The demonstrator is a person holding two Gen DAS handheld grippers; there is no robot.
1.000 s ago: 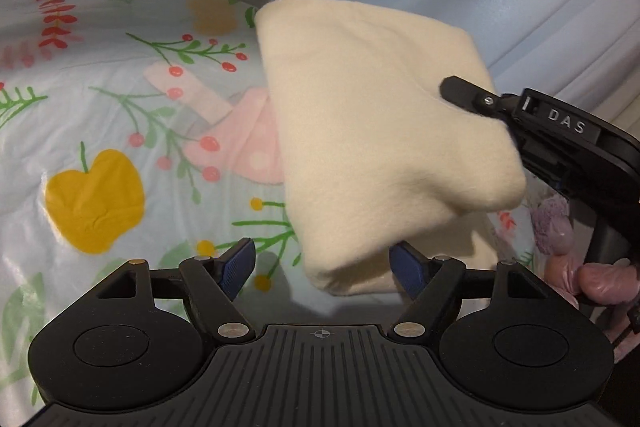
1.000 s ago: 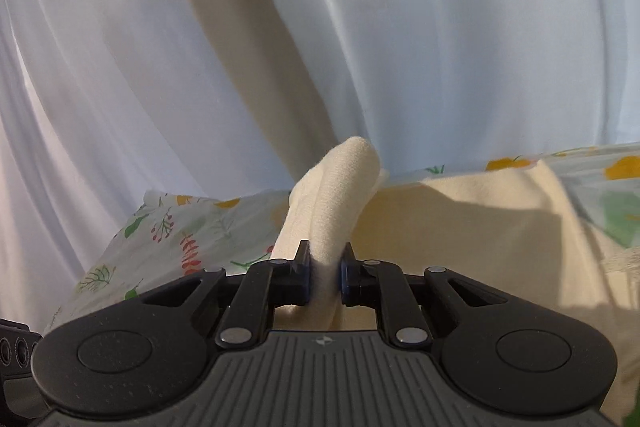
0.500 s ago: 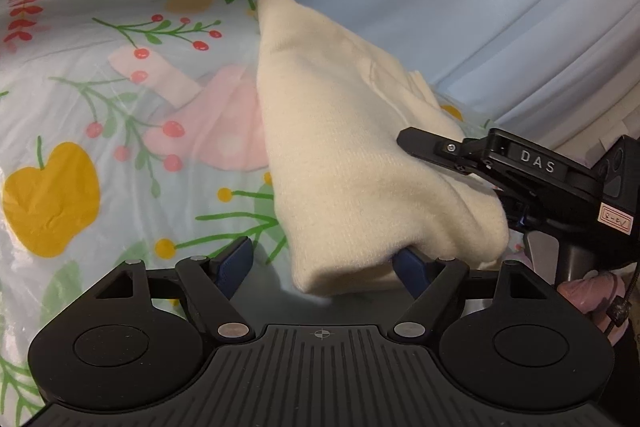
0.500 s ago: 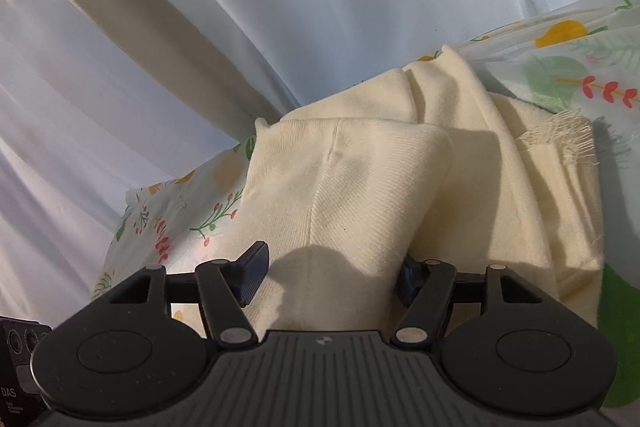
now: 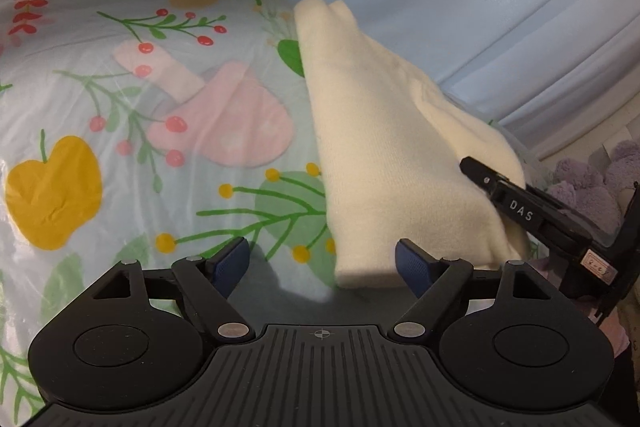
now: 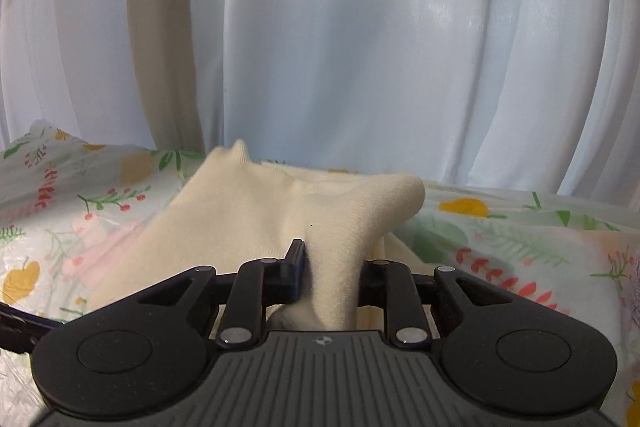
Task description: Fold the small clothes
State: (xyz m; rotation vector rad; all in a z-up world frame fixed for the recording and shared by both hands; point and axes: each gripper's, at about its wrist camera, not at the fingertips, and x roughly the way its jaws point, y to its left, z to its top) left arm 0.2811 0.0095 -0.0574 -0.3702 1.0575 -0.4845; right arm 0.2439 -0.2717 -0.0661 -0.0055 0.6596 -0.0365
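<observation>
A folded cream knit garment lies on the floral sheet, running from the far middle toward the near right. My left gripper hovers over its near corner. The jaws are opening wide; the corner sits by the right pad and neither pad presses it. My right gripper is closing on a raised fold of the garment, and the pads pinch it into a ridge. In the left wrist view, one of the right gripper's fingers lies on the garment's right edge.
The sheet is a glossy print of fruit, berries and leaves. White curtains hang close behind the surface. A purple plush toy sits at the far right, behind the right gripper.
The right gripper let go of the raised fold, opened wide over the garment, then closed on a fold lower down. The garment came down flatter on the sheet. The left gripper stayed open.
</observation>
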